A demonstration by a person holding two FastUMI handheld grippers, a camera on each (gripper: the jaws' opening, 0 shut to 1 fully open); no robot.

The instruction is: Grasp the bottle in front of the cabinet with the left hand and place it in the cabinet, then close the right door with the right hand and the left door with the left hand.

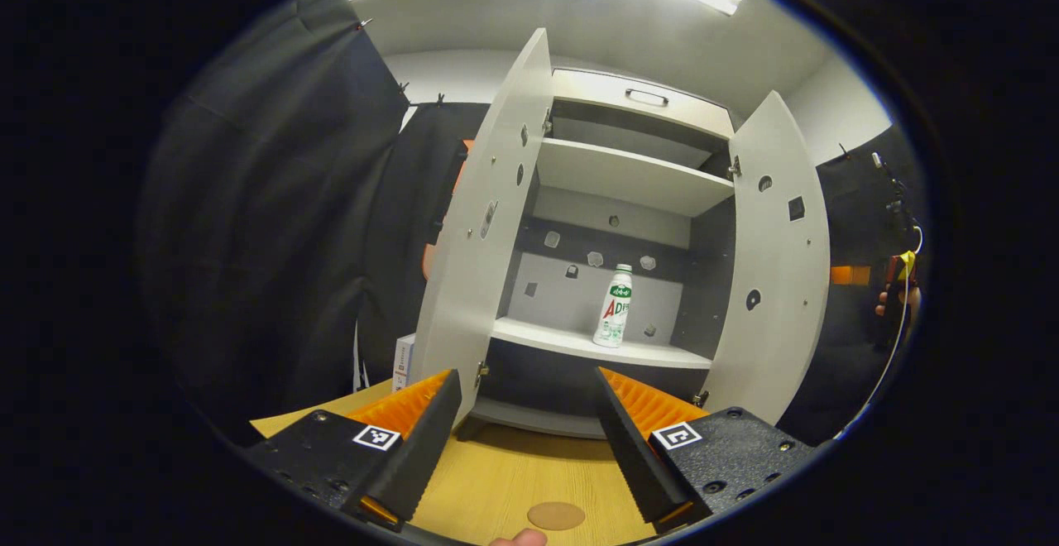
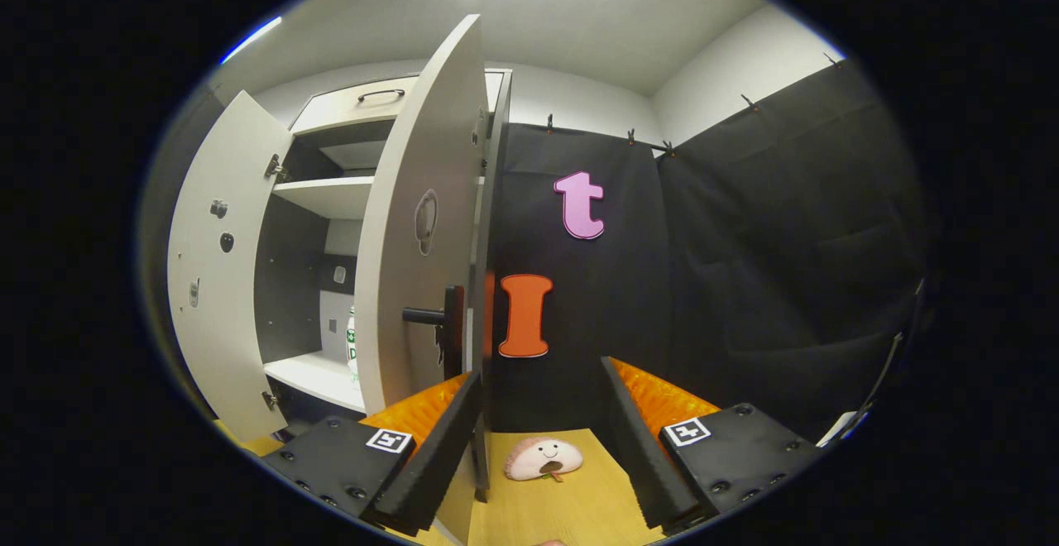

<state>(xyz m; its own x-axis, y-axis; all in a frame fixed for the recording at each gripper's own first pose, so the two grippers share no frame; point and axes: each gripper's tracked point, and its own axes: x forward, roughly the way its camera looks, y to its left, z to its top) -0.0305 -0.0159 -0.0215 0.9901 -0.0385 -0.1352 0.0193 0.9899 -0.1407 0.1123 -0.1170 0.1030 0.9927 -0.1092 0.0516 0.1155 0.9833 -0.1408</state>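
While bottle (image 1: pixel 613 307) stands shelved, left claw (image 1: pixel 526 414) apart, right claw (image 2: pixel 539 401) apart beside right door (image 2: pixel 418 223)

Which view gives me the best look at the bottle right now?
The left gripper view: the bottle stands upright, whole and unobstructed on the cabinet's lower shelf. In the right gripper view only a sliver shows, behind the right door.

The pale wood-grain table (image 1: pixel 496 480) looks smooth and matt; the white board cabinet (image 1: pixel 629 174) matt; the white plastic bottle (image 1: pixel 613 306) slightly glossy.
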